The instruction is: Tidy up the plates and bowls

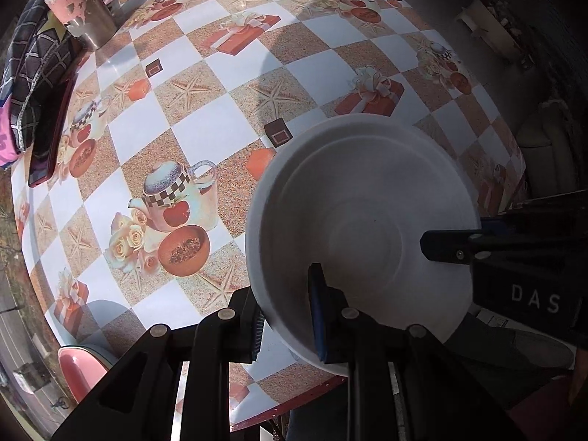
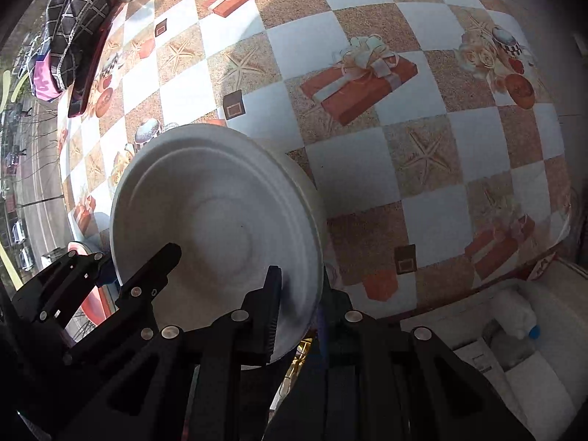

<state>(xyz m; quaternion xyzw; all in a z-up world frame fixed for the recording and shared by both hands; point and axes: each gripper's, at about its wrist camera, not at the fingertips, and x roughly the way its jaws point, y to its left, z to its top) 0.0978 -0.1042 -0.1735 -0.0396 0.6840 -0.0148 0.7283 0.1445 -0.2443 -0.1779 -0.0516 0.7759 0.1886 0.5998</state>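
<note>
A white bowl (image 1: 364,220) hangs over the near edge of the table, held by both grippers at once. My left gripper (image 1: 286,312) is shut on its near rim, one finger inside and one outside. My right gripper (image 2: 297,301) is shut on the opposite rim of the same bowl (image 2: 220,217). In the left wrist view, the right gripper (image 1: 452,246) comes in from the right with a finger inside the bowl. The right wrist view shows the left gripper (image 2: 147,279) at the lower left. A pink dish (image 1: 79,367) lies at the table's near left edge, partly hidden.
The table (image 1: 205,136) wears a checked cloth printed with teapots and gift boxes. At its far left stand a metal cup (image 1: 79,11), a dark checked cloth (image 1: 36,70) and a dark red tray (image 1: 51,136). Below the table's right edge sits a white bottle (image 2: 514,321).
</note>
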